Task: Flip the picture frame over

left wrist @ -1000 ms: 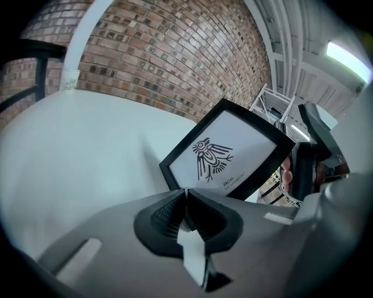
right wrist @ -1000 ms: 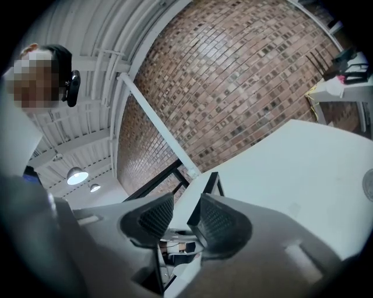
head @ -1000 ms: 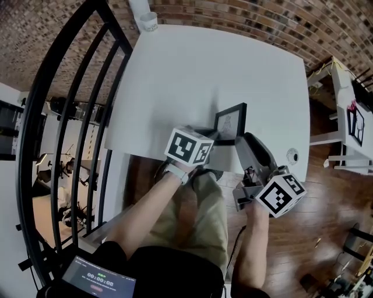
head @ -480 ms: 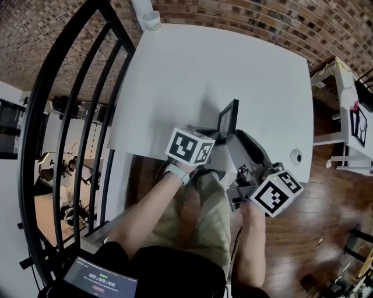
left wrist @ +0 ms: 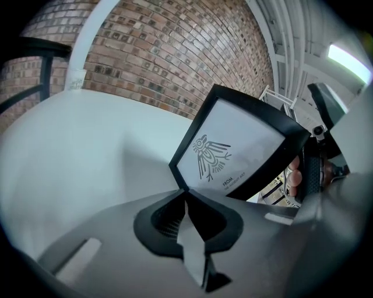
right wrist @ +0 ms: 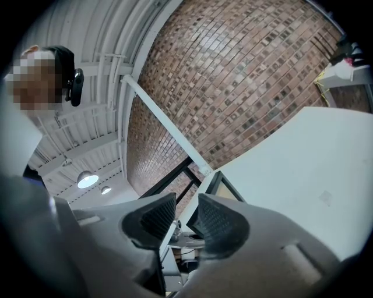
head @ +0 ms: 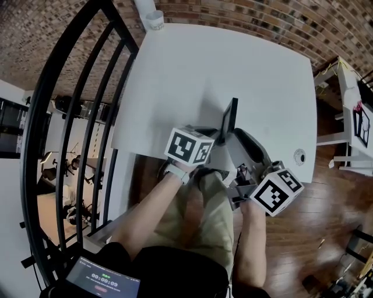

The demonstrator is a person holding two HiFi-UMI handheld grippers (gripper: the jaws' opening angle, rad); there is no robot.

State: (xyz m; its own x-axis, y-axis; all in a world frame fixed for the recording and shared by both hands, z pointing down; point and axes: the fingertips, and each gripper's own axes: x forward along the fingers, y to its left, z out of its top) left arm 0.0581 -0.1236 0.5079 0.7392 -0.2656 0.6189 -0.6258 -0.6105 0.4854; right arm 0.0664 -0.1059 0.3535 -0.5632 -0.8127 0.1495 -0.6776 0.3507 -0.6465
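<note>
white table (head: 233,70), left gripper (left wrist: 185,197) jaws clamping picture frame (left wrist: 233,148), right gripper (right wrist: 185,218) jaws narrowing, apart

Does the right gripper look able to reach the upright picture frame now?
Probably yes. The right gripper sits close beside the picture frame with nothing between them. Its fingers have just been closing but stand apart and empty, the frame's edge just ahead.

The picture frame (left wrist: 233,145) is shown black around a white sheet printed with a black bird, and the counter (head: 233,64) is white. The left gripper (left wrist: 187,201) and right gripper (right wrist: 185,216) are coloured grey with black-and-white square markers, and the far wall (head: 262,14) is patterned in red-brown brick.
</note>
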